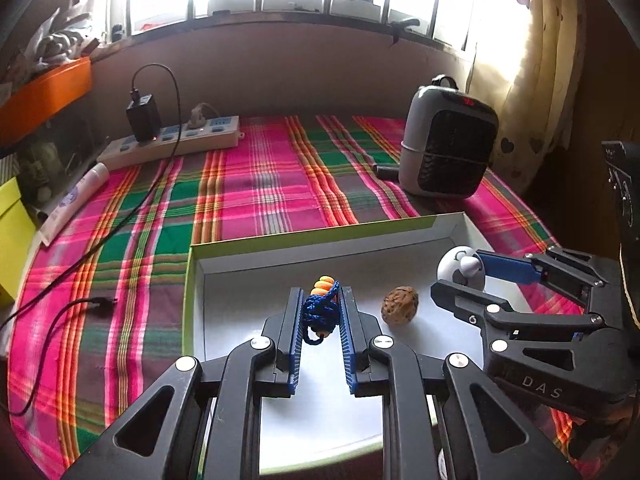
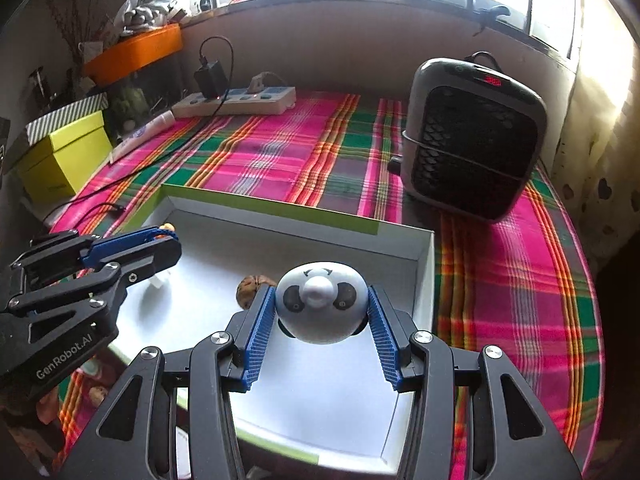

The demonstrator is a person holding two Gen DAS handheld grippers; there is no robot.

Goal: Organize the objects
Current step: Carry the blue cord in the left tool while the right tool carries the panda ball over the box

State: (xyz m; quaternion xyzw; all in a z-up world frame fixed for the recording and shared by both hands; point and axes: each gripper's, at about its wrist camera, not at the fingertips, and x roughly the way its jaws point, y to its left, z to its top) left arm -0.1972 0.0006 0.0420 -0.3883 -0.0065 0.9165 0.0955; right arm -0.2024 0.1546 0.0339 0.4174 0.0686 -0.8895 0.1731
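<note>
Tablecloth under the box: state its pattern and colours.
The tablecloth is plaid, mostly pink and green with orange, yellow and white stripes; the right wrist view shows it best.

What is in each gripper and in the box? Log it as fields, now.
left gripper: shut on blue cord charm with orange beads
right gripper: shut on panda ball
box: white inside, green rim, on plaid cloth
in box: walnut, loose on the floor
behind box: heater, power strip
</note>
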